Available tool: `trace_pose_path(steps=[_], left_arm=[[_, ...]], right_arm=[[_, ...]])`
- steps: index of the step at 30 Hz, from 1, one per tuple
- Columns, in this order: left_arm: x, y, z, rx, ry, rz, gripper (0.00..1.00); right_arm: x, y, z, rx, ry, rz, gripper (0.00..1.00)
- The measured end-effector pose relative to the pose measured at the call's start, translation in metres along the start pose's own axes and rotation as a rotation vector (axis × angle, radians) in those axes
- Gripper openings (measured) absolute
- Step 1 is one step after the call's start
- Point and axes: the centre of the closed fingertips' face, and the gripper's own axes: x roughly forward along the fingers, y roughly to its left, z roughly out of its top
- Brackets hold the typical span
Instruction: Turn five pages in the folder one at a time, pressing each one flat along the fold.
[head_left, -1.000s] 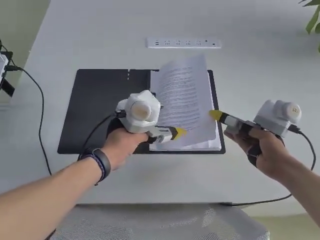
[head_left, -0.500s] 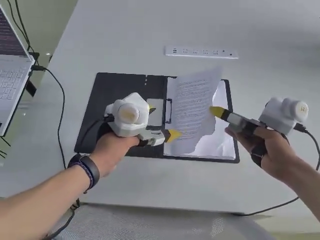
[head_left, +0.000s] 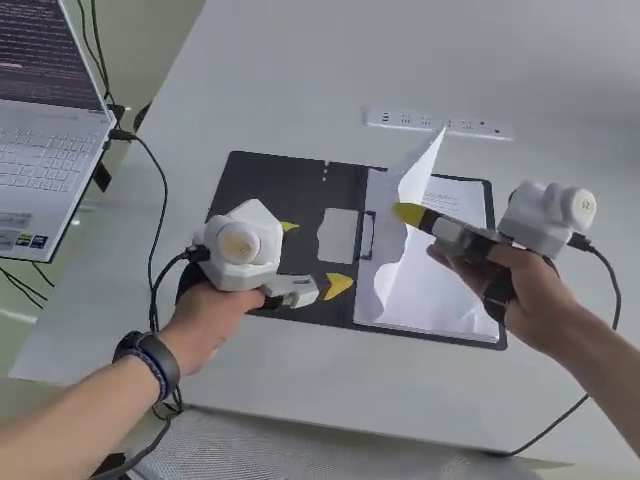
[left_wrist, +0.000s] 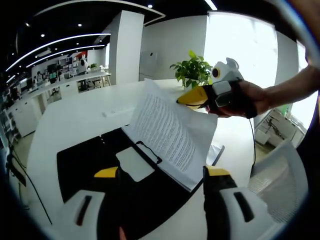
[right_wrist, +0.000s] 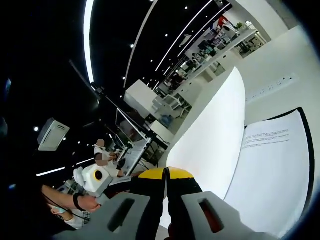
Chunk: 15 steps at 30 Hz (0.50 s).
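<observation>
The black folder (head_left: 270, 190) lies open on the white table, a stack of printed pages (head_left: 445, 295) on its right half. One page (head_left: 412, 195) stands nearly upright over the fold. My right gripper (head_left: 408, 213) is shut on the page's free edge, and in the right gripper view the closed yellow tips (right_wrist: 166, 173) pinch the white sheet (right_wrist: 215, 130). My left gripper (head_left: 313, 256) hovers open over the folder's left inner cover near the front edge. In the left gripper view, between my left gripper's (left_wrist: 161, 172) spread jaws, I see the lifted page (left_wrist: 170, 130) and the right gripper (left_wrist: 197, 96).
An open laptop (head_left: 40, 130) sits at the far left with cables (head_left: 155, 200) running along the table edge. A white power strip (head_left: 440, 125) lies behind the folder. A potted plant (left_wrist: 192, 72) stands at the table's far end.
The right gripper has swung the page from leaning over the right stack up to nearly vertical at the fold. The left gripper has shifted left over the folder's left cover. The head camera has moved.
</observation>
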Motion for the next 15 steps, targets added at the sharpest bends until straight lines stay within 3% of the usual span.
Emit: trace_pose_path(steps=[10,15], left_arm=[[-0.033,0.021,-0.012,-0.03,-0.01,0.06,0.69],[-0.045,0.03,-0.015,-0.045,-0.016,0.085,0.71]], right_arm=[[0.04,0.021,-0.019,-0.025,0.079,0.061,0.0],[0.058,0.024,-0.031,-0.028,0.114,0.069,0.0]])
